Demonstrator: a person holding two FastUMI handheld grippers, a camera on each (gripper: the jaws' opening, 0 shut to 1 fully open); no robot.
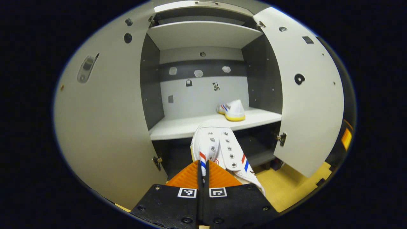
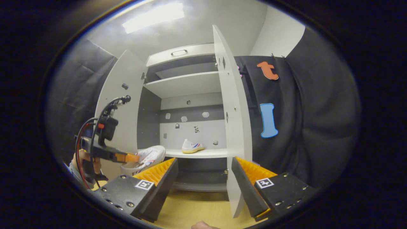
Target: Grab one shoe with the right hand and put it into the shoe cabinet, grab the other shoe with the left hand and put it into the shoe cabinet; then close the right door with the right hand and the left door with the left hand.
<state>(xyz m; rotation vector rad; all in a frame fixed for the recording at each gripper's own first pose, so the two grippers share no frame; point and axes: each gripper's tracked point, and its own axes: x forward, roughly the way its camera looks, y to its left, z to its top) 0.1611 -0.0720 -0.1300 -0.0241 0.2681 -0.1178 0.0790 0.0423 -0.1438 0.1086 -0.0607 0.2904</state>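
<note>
On the cabinet shelf (image 1: 178,127) at 1 o'clock rests one shoe (image 1: 232,110); left gripper (image 1: 203,173) clenches the other shoe (image 1: 219,146); right gripper (image 2: 203,178) gapes released.

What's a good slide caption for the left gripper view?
Left gripper carries the second shoe toward the open shoe cabinet, first shoe already shelved.
</note>
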